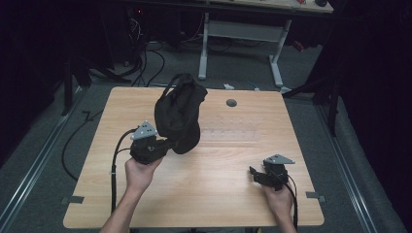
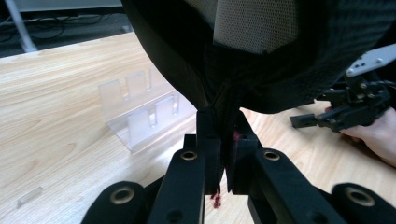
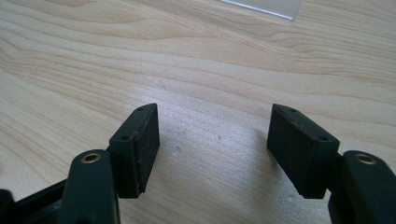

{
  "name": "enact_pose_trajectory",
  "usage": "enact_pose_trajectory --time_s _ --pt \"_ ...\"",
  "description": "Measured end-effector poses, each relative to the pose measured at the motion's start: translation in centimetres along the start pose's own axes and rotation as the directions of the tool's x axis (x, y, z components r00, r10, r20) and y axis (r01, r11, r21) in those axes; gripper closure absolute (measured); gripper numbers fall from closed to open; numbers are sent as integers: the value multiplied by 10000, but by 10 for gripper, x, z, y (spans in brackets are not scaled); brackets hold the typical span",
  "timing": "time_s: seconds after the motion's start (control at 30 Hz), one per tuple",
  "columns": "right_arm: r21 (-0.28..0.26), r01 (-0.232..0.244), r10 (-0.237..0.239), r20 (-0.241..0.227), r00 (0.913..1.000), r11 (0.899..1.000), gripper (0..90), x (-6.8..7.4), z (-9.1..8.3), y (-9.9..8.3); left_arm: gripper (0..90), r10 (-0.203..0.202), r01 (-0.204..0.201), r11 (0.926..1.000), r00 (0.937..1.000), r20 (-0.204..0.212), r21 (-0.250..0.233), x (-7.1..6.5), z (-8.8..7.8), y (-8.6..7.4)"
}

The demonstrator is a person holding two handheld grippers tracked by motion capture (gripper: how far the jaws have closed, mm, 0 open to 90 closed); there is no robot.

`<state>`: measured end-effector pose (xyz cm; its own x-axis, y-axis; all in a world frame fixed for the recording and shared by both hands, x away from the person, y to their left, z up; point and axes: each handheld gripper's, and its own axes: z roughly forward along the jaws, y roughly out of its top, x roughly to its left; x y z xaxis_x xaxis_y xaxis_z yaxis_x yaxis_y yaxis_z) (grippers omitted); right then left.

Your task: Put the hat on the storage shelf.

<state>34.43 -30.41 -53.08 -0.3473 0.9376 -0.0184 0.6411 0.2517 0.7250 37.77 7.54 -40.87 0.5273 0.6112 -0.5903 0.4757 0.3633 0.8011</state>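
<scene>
Black fabric of a bag (image 1: 178, 116) hung lifted above the wooden table (image 1: 218, 194), clear of the surface, over its left half in the high view. In the left gripper view its dark underside (image 2: 196, 65) filled the upper part, with a patch of pale mesh (image 2: 254, 23) showing at the top. The left gripper (image 2: 223, 140) had its jaws clamped tight on a fold of the bag's cloth, pinched between the pads. In the high view the same left gripper (image 1: 163, 144) sat just below and left of the bag, in the person's left hand (image 1: 138, 174). A clear acrylic stand (image 2: 140, 112) stood on the table beyond the bag. Well apart, near the table's right front edge, the right gripper (image 1: 253, 172) rested low; its jaws stood wide apart with nothing between them, bare wood showing between the pads (image 3: 140, 149).
</scene>
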Motion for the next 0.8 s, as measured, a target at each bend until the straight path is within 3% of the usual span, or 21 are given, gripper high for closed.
enact_pose_trajectory --time_s 0.27,0.8 --pt "-1 49 -49 -45 10000 10000 339 0 0 0 859 -50 21 9978 9990 -445 -663 7 9 15" --pt "14 72 -72 -94 9999 10000 327 0 0 0 859 -84 -27 9956 9930 -1180 -936 20 38 18"
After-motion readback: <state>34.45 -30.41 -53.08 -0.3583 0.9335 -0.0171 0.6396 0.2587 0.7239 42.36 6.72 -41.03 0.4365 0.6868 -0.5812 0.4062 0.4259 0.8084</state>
